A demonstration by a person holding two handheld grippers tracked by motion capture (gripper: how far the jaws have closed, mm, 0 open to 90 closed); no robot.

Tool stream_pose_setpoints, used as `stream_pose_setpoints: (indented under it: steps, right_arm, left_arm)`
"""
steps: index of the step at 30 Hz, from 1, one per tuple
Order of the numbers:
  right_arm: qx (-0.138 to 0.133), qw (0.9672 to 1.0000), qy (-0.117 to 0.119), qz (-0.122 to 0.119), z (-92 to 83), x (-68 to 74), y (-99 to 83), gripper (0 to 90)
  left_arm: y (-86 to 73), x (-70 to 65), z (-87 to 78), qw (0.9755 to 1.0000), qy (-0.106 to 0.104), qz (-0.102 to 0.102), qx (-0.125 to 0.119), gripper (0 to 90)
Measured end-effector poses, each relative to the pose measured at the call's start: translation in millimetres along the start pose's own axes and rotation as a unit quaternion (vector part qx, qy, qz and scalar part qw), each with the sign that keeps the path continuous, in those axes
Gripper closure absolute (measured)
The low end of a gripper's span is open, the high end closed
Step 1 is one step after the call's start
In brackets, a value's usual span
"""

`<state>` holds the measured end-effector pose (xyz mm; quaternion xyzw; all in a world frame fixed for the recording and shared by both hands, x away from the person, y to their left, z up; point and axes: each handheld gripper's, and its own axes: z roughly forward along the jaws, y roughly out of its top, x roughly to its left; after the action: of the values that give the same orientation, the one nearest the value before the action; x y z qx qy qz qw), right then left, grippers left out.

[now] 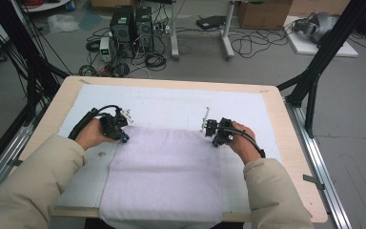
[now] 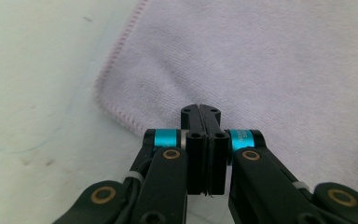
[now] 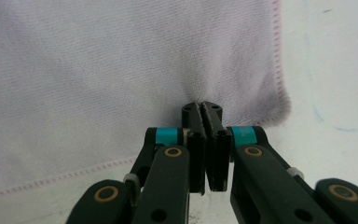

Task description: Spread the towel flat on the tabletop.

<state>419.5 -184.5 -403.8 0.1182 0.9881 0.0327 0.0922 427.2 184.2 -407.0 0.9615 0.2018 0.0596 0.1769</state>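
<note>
White mat (image 1: 171,107), towel (image 1: 167,167) edge overhanging, pinch hidden

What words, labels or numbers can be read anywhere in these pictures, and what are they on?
None can be read.
The towel is plain, with no tag or print showing.
The left gripper and right gripper, each shut on the towel's far edge, carry teal rings without lettering.
The computer towers and cardboard box on the floor are too small and blurred for any label.

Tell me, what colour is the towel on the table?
The towel is pale lilac, with a pink stitched edge. The left gripper view shows it best.
</note>
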Motion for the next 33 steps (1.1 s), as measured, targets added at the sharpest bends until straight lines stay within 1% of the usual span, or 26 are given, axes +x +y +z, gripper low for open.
stream_pose_setpoints:
  steps: [3,4,5,6,8,9,10,11,12,13,14,15,17,19,20,21,22,23,26,27,28,29,30,31,32,33]
  right_arm:
    - [-0.009,0.9998,-0.019,0.003,-4.4,-1.3,0.4,89.3]
    - [-0.015,0.9995,-0.026,0.006,-6.7,-1.9,0.6,89.3]
    - [-0.016,0.9993,-0.035,0.001,-10.1,-3.6,0.8,89.4]
    - [-0.019,0.9990,-0.040,0.005,-13.3,-4.9,1.0,89.4]
    - [-0.029,0.9990,-0.033,0.010,-15.9,-7.9,0.2,89.3]
    - [-0.022,0.9992,-0.029,0.014,-15.2,-6.9,0.5,89.1]
    - [-0.021,0.9994,-0.023,0.012,-12.9,-6.7,0.5,87.2]
    - [-0.017,0.9997,-0.011,0.012,-10.8,-6.7,0.3,82.9]
    - [-0.015,0.9996,-0.022,0.009,-9.1,-7.0,0.2,76.6]
    - [-0.023,0.9993,-0.023,0.018,-9.2,-8.1,-0.5,75.1]
    - [-0.033,0.9991,-0.017,0.022,-10.0,-9.5,-1.6,75.1]
    - [-0.040,0.9985,-0.025,0.026,-12.0,-11.3,-3.0,74.2]
    - [-0.047,0.9975,-0.035,0.039,-13.0,-14.6,-5.2,73.7]
    - [-0.043,0.9967,-0.050,0.048,-11.3,-18.9,-6.6,73.4]
    - [-0.046,0.9965,-0.048,0.051,-9.2,-21.7,-7.0,73.5]
    - [-0.046,0.9963,-0.044,0.058,-7.2,-22.6,-6.4,73.9]
    - [-0.044,0.9968,-0.041,0.052,-3.9,-24.0,-4.9,74.5]
    - [-0.038,0.9975,-0.037,0.047,-0.7,-24.9,-3.1,74.6]
    - [-0.023,0.9983,-0.029,0.045,5.2,-24.5,0.6,74.6]
    - [-0.022,0.9986,-0.030,0.038,7.2,-25.8,1.5,74.8]
    - [-0.019,0.9988,-0.024,0.039,7.5,-26.6,2.6,75.7]
    - [-0.017,0.9987,-0.021,0.042,7.8,-27.1,3.8,77.8]
    - [-0.013,0.9993,-0.012,0.033,8.2,-29.2,4.7,81.6]
    - [-0.006,0.9994,0.000,0.033,8.3,-30.2,6.8,88.2]
    - [0.000,0.9997,0.001,0.026,9.0,-31.0,9.1,89.5]
    - [0.007,0.9997,0.001,0.022,9.0,-31.4,11.0,89.9]
  left_arm:
    - [-1.2,3.2,-7.0,0.9997,0.013,-0.012,-0.019,89.1]
    - [-1.0,4.4,-9.9,0.9995,0.016,-0.014,-0.022,89.1]
    - [-0.5,5.0,-12.2,0.9992,0.019,-0.020,-0.030,89.0]
    - [0.1,6.3,-14.6,0.9990,0.019,-0.022,-0.032,89.0]
    - [0.5,8.0,-14.5,0.9993,0.008,-0.021,-0.031,88.7]
    - [0.7,8.1,-11.7,0.9993,0.007,-0.024,-0.029,88.0]
    - [0.9,9.1,-8.7,0.9995,0.007,-0.024,-0.021,84.2]
    - [1.1,9.6,-5.0,0.9993,0.013,-0.027,-0.022,72.5]
    - [1.7,11.6,-3.6,0.9993,0.021,-0.026,-0.016,64.2]
    - [1.7,12.8,-3.5,0.9992,0.024,-0.027,-0.020,61.9]
    - [1.8,14.5,-4.1,0.9986,0.033,-0.029,-0.030,61.4]
    - [1.8,15.6,-4.7,0.9982,0.036,-0.031,-0.034,60.1]
    - [1.9,19.7,-5.6,0.9982,0.036,-0.032,-0.035,60.8]
    - [2.5,22.6,-2.6,0.9981,0.035,-0.037,-0.034,63.6]
    - [2.9,24.1,-0.4,0.9981,0.036,-0.039,-0.033,64.5]
    - [3.8,24.8,2.7,0.9979,0.034,-0.047,-0.031,65.8]
    - [4.8,24.8,6.1,0.9979,0.030,-0.049,-0.029,68.9]
    - [5.8,25.5,7.1,0.9986,0.031,-0.039,-0.018,69.9]
    - [8.9,26.4,9.0,0.9989,0.030,-0.036,-0.008,73.4]
    - [9.5,26.1,9.7,0.9986,0.030,-0.044,-0.010,75.0]
    - [10.1,26.3,9.8,0.9985,0.032,-0.043,-0.009,78.3]
    - [10.6,26.9,9.8,0.9985,0.035,-0.043,-0.008,82.4]
    - [11.1,27.6,10.0,0.9984,0.033,-0.045,-0.007,85.3]
    - [11.7,28.3,9.9,0.9985,0.032,-0.044,-0.004,86.5]
    - [12.9,28.0,9.5,0.9985,0.033,-0.045,0.000,87.3]
    - [13.5,27.8,9.2,0.9986,0.034,-0.040,0.003,88.1]
